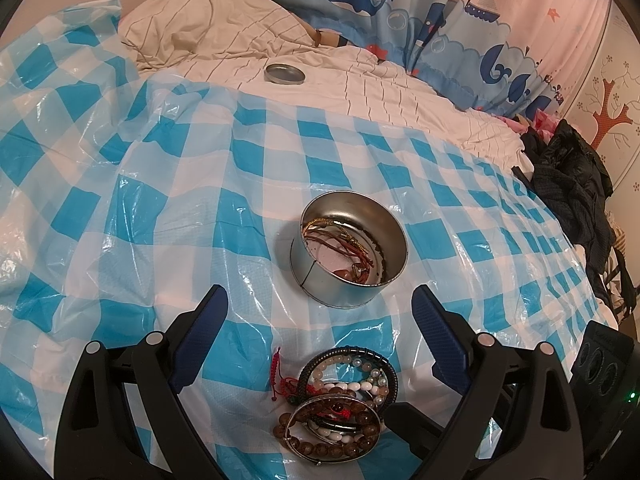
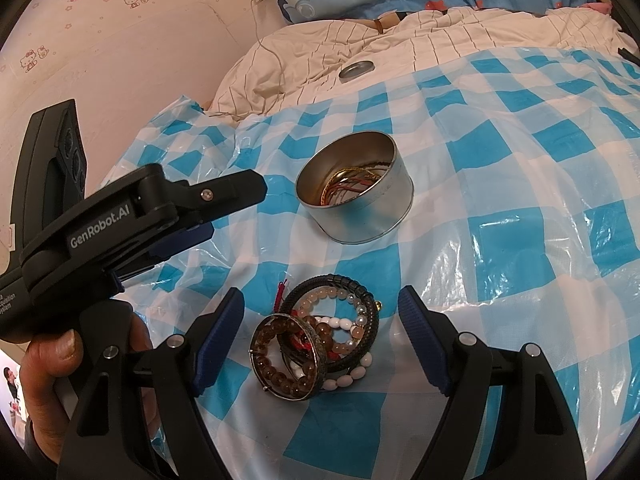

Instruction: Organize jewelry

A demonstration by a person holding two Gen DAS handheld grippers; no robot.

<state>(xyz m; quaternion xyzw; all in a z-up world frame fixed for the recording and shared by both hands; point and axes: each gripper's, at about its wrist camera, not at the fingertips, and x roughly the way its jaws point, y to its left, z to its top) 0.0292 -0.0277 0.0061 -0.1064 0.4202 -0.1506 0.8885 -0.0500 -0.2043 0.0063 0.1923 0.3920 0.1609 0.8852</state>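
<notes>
Left claw (image 1: 320, 312) and right claw (image 2: 322, 308): both spread wide, holding nothing. Bracelet pile (image 2: 320, 340) lies between the right fingers. Tin (image 1: 352, 256) contents tangled, indistinct.

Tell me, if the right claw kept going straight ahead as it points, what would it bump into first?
Probably the pile of bracelets, lying between and just beyond the open right claw. The metal tin sits farther on; depth is hard to judge.

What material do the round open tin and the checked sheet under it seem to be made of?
The round tin looks like thin bare metal with a dull silver finish: its inner wall reflects softly and a seam runs down its side. The checked sheet seems to be thin glossy plastic film: it crinkles and shows sharp white glare.
</notes>
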